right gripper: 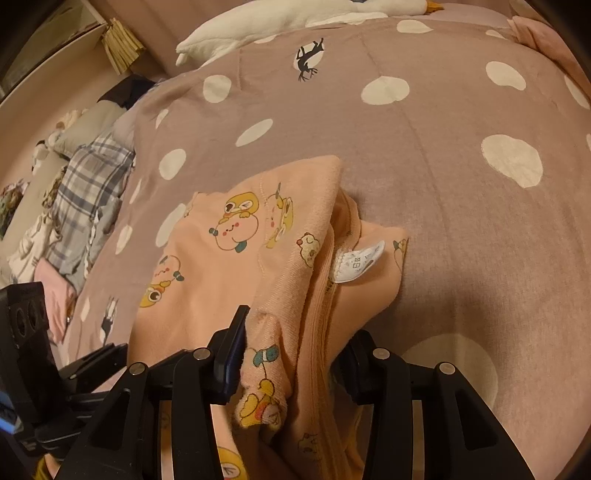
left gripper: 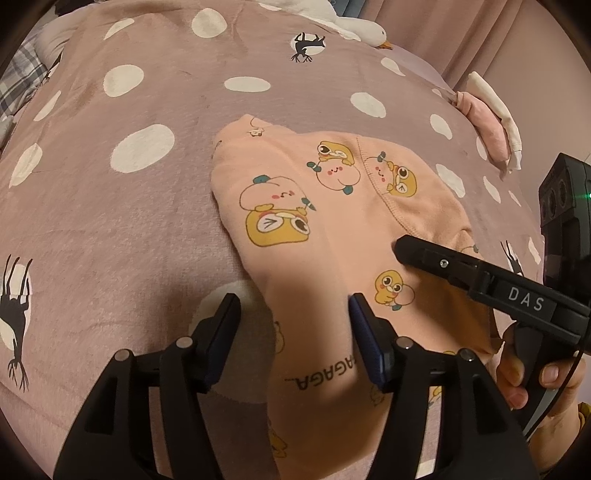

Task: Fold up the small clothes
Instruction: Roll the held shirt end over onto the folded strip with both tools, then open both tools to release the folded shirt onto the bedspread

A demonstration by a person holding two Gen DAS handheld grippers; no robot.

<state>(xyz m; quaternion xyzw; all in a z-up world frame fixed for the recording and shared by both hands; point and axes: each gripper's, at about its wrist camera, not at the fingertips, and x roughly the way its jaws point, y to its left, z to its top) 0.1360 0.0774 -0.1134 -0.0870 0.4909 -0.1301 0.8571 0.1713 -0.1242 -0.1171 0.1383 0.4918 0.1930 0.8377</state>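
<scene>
A small peach garment [left gripper: 314, 221] with yellow cartoon prints lies partly folded on the pink polka-dot blanket [left gripper: 129, 221]. My left gripper [left gripper: 293, 314] is open, its jaws straddling a strip of the garment near its lower edge. My right gripper [right gripper: 291, 332] is open with bunched garment cloth [right gripper: 288, 258] between its jaws; a white care label [right gripper: 356, 260] sticks out from the fold. In the left wrist view the right gripper's finger [left gripper: 424, 254] rests over the garment's right side.
A white goose plush [right gripper: 280, 18] lies at the blanket's far edge. Folded pink and white clothes [left gripper: 491, 122] sit at the right in the left wrist view. A plaid cloth [right gripper: 88, 192] and clutter lie off the blanket's left side.
</scene>
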